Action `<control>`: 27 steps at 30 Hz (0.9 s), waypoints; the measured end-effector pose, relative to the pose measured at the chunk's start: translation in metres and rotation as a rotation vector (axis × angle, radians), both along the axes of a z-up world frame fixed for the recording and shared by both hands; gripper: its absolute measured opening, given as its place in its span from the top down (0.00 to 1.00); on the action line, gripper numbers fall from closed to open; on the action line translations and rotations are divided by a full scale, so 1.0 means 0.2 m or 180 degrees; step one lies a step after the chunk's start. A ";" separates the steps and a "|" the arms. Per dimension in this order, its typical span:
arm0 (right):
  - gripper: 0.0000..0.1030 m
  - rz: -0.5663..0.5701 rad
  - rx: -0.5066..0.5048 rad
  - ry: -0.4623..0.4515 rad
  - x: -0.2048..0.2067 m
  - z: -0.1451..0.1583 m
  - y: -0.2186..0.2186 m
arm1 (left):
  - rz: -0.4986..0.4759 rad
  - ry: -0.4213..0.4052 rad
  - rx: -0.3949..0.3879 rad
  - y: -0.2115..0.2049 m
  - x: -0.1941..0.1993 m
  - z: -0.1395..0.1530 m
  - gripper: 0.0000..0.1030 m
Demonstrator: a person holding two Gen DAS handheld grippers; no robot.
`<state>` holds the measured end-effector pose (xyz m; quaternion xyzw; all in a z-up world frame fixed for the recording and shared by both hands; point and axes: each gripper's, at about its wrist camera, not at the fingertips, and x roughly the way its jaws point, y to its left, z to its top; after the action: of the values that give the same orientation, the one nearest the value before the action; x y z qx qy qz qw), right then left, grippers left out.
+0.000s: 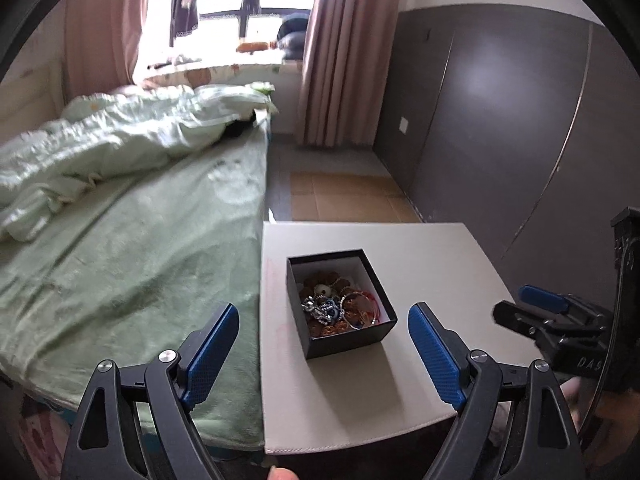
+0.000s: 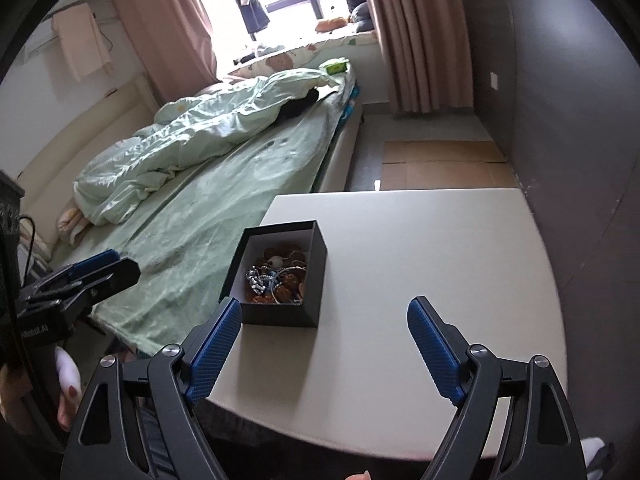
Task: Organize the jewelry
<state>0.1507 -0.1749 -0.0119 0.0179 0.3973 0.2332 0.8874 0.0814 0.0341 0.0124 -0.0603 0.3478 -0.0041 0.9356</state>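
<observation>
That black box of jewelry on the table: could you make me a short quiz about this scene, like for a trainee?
1. True or false: the square black cardboard box has its lid on.
2. What stands left of the pale grey table? A) green-covered bed B) sink C) bookshelf
3. Fill in: the left gripper and right gripper are both ____.

Key: 1 false; 2 A; 3 open.
</observation>
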 end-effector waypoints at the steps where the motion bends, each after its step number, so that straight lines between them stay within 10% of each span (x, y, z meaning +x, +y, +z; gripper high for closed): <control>1: 0.17 -0.0029 -0.0007 -0.0027 -0.02 0.01 -0.03 | 0.0025 -0.0054 0.0050 -0.01 -0.03 0.01 0.15; 11: 0.00 -0.0293 -0.0033 -0.0193 -0.24 0.05 -0.25 | 0.0119 -0.0319 0.0048 -0.06 -0.26 0.01 0.15; 27: 0.00 -0.0486 -0.0019 -0.0418 -0.57 0.19 -0.44 | 0.0189 -0.0741 0.0010 -0.12 -0.48 0.10 0.01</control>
<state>0.0366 -0.2628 0.0259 0.0301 0.3365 0.1643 0.9267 -0.0147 0.0093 0.0328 -0.0683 0.2349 0.0172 0.9695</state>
